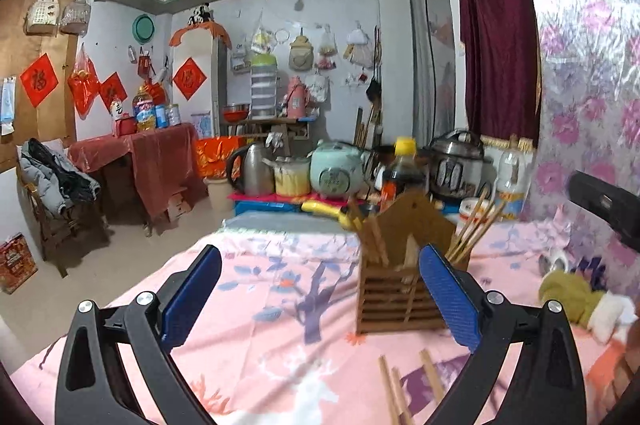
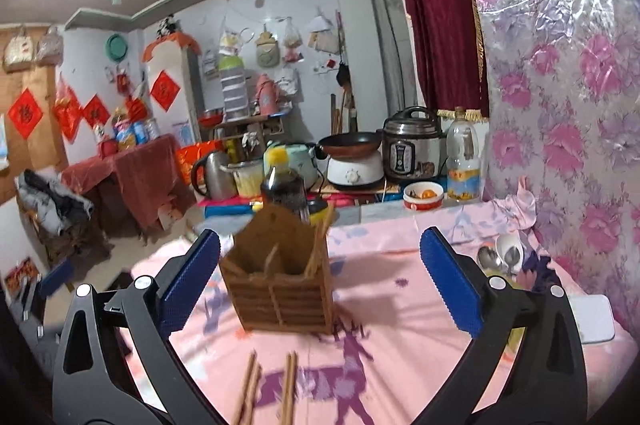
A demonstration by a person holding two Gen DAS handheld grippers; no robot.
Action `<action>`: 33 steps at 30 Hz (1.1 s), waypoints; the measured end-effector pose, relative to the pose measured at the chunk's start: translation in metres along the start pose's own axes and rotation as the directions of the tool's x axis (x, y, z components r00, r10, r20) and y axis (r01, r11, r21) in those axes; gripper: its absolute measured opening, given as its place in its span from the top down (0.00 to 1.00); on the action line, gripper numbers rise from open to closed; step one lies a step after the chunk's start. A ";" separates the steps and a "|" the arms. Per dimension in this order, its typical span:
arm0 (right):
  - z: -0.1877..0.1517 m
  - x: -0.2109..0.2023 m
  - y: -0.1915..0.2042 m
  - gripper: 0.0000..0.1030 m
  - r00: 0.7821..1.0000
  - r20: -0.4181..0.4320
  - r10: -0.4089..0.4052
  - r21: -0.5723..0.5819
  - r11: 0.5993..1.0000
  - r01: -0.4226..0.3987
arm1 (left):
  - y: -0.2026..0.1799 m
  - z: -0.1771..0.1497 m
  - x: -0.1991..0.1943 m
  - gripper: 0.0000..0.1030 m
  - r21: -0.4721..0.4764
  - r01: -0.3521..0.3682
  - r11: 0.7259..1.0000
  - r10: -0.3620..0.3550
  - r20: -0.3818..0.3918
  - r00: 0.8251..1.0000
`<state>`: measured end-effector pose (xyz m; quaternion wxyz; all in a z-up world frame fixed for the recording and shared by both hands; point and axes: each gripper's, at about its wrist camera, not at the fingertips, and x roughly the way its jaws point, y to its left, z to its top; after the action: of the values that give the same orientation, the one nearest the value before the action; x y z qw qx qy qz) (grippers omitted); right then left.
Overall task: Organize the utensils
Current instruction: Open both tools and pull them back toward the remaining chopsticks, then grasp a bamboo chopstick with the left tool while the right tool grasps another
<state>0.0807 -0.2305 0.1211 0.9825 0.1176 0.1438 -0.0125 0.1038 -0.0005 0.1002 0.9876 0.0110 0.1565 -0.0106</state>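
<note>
A brown slatted wooden utensil holder (image 1: 400, 289) stands upright on the pink patterned tablecloth (image 1: 280, 305), with chopsticks (image 1: 476, 229) sticking out of it. In the right wrist view the same holder (image 2: 280, 289) sits ahead, left of centre. Loose wooden chopsticks (image 2: 272, 389) lie on the cloth in front of it, also low in the left wrist view as chopsticks (image 1: 408, 385). My left gripper (image 1: 320, 297) is open and empty, its right finger in front of the holder. My right gripper (image 2: 320, 281) is open wide, nothing between its pads. Metal spoons (image 2: 500, 259) lie at the right.
A dark sauce bottle (image 2: 284, 185) stands right behind the holder. Beyond the table edge are a kettle (image 2: 214, 175), a wok (image 2: 350, 143), a pressure cooker (image 2: 414, 145) and an oil bottle (image 2: 462, 161). A floral wall (image 2: 560, 105) bounds the right side. A stuffed toy (image 1: 576, 297) lies right.
</note>
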 end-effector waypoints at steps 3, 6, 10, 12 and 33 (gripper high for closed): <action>-0.027 -0.009 -0.006 0.06 0.999 -0.044 0.005 -0.057 0.998 -0.007 | 0.005 -0.019 0.007 0.05 -0.002 0.003 1.000 -0.003 -0.094 0.996; -0.060 -0.015 -0.021 0.06 0.992 -0.125 -0.019 -0.046 0.999 0.013 | 0.010 -0.039 0.012 0.05 0.000 0.029 1.000 -0.029 -0.206 0.978; -0.073 -0.011 -0.040 0.06 0.971 -0.233 0.045 0.034 0.999 -0.038 | 0.019 -0.060 0.009 0.06 0.009 0.048 0.999 -0.043 -0.300 0.953; -0.075 -0.007 -0.045 0.06 0.966 -0.253 0.046 0.058 0.998 -0.032 | 0.022 -0.072 0.007 0.06 -0.004 0.097 0.995 -0.092 -0.339 0.936; -0.108 0.038 -0.051 0.06 0.843 -0.529 0.099 0.127 0.991 -0.037 | -0.039 -0.134 0.030 0.06 0.173 0.342 0.923 -0.164 -0.629 0.760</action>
<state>0.0836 -0.2544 -0.0017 0.8954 0.1761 0.4061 0.0476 0.0897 -0.0366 -0.0377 0.8633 0.1306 0.4595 -0.1631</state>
